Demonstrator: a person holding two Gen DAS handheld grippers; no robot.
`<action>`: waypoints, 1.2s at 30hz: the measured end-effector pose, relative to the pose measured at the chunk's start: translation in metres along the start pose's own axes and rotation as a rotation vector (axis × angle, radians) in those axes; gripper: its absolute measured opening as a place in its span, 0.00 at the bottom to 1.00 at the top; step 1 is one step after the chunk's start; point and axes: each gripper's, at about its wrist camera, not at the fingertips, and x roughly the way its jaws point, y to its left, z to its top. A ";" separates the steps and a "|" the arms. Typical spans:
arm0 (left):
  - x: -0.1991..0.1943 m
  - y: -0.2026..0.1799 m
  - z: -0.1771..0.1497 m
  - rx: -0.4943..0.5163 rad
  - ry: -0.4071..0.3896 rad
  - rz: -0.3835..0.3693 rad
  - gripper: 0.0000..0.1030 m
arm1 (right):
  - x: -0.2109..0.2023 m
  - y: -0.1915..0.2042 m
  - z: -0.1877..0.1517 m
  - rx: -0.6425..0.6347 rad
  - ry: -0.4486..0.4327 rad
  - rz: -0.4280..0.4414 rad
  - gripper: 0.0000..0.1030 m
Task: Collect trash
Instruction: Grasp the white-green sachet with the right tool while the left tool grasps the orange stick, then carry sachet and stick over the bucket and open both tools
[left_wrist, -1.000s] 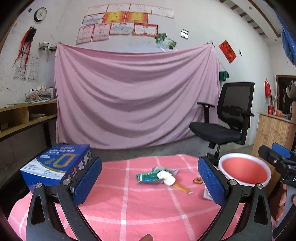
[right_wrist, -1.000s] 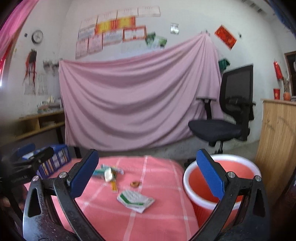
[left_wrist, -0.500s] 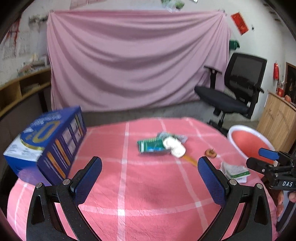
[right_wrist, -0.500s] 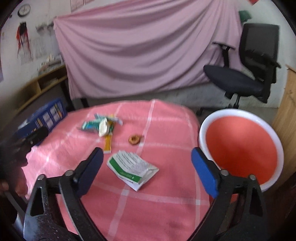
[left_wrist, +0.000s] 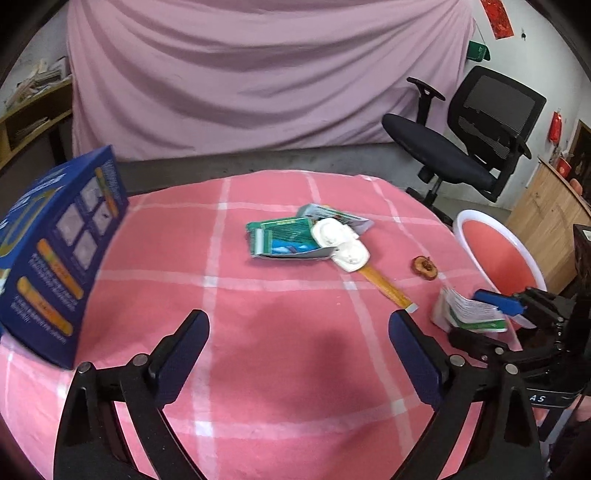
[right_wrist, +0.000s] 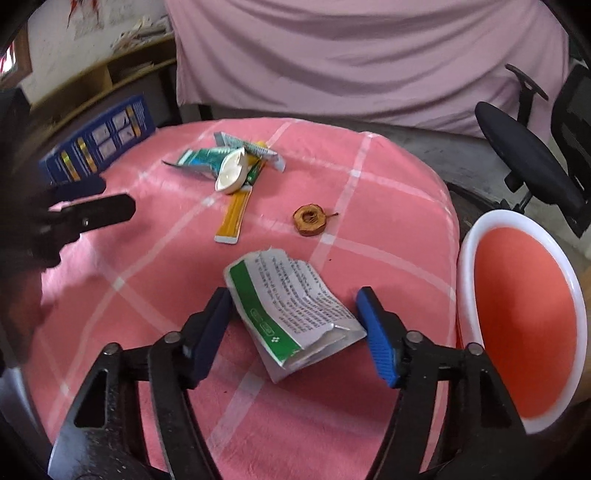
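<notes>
- At the far left, a dark blue printed cardboard box (left_wrist: 55, 254) is standing at the edge of the round table under its pink checked cloth (left_wrist: 280, 332).
- My left gripper (left_wrist: 299, 332) is hovering over bare cloth, its jaws spread wide with nothing between them, having just been closing a little.
- Mid-table, a heap of green and white torn wrappers (left_wrist: 284, 240) is lying under a white plastic lid (left_wrist: 340, 243), with a flat orange strip (left_wrist: 384, 288) poking out.
- A small brown dried fruit ring (right_wrist: 309, 220) is sitting apart.
- My right gripper (right_wrist: 295, 314) is straddling a crumpled white and green printed sachet (right_wrist: 291, 310); its jaws have just been closing and are not yet pressing on it.
- At the right, a red bin with a white rim (right_wrist: 524, 321) is standing beside the table.
</notes>
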 end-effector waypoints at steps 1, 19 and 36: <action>0.002 -0.003 0.002 0.007 0.006 -0.011 0.87 | -0.001 -0.002 0.000 0.007 -0.003 0.004 0.75; 0.052 -0.060 0.026 0.064 0.155 -0.008 0.45 | -0.034 -0.047 -0.029 0.243 -0.111 -0.032 0.68; 0.022 -0.065 -0.006 0.070 0.098 -0.074 0.10 | -0.059 -0.043 -0.052 0.306 -0.221 -0.018 0.68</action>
